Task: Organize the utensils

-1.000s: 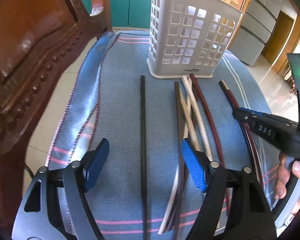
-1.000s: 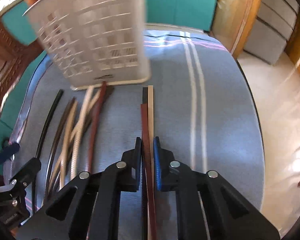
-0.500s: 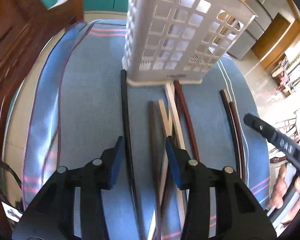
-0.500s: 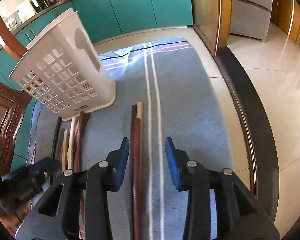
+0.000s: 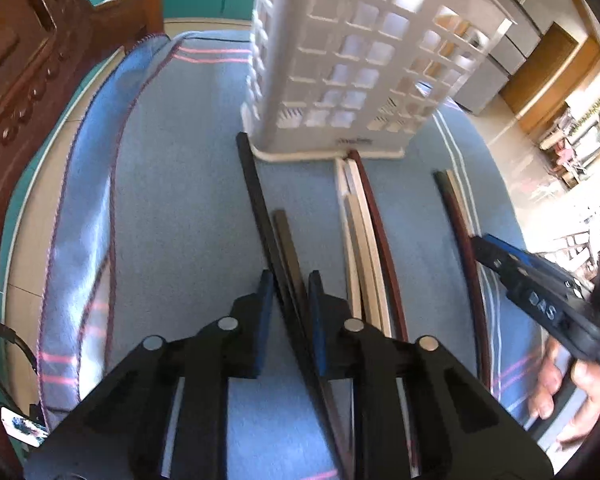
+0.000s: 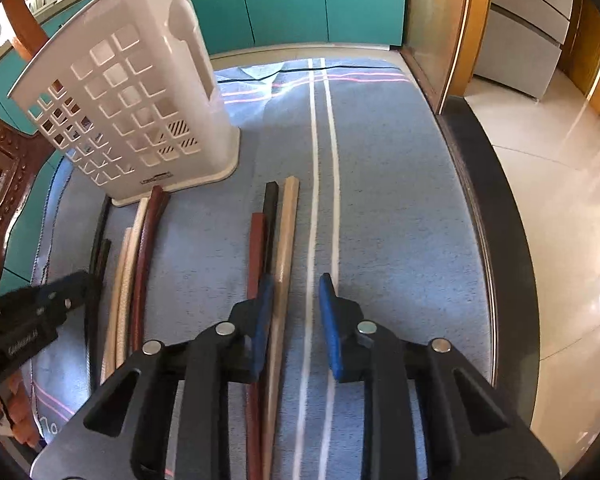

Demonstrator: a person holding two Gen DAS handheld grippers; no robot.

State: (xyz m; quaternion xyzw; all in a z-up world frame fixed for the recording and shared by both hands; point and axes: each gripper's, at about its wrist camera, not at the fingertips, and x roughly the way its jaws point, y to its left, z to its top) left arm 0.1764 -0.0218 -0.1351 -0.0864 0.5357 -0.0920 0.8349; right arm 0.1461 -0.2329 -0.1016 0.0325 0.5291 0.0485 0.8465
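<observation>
Teal cabinets (image 6: pixel 300 0) run along the far wall. A carved dark wooden chair (image 5: pixel 24 80) stands at the left edge of the blue cloth (image 6: pixel 400 200) with its pink and white stripes. To the right lies a pale glossy tiled floor (image 6: pixel 560 200), bright with daylight, beside a wooden door frame (image 6: pixel 466 20) and a grey fridge (image 6: pixel 528 40). A black cable (image 5: pixel 14 340) hangs near the chair
</observation>
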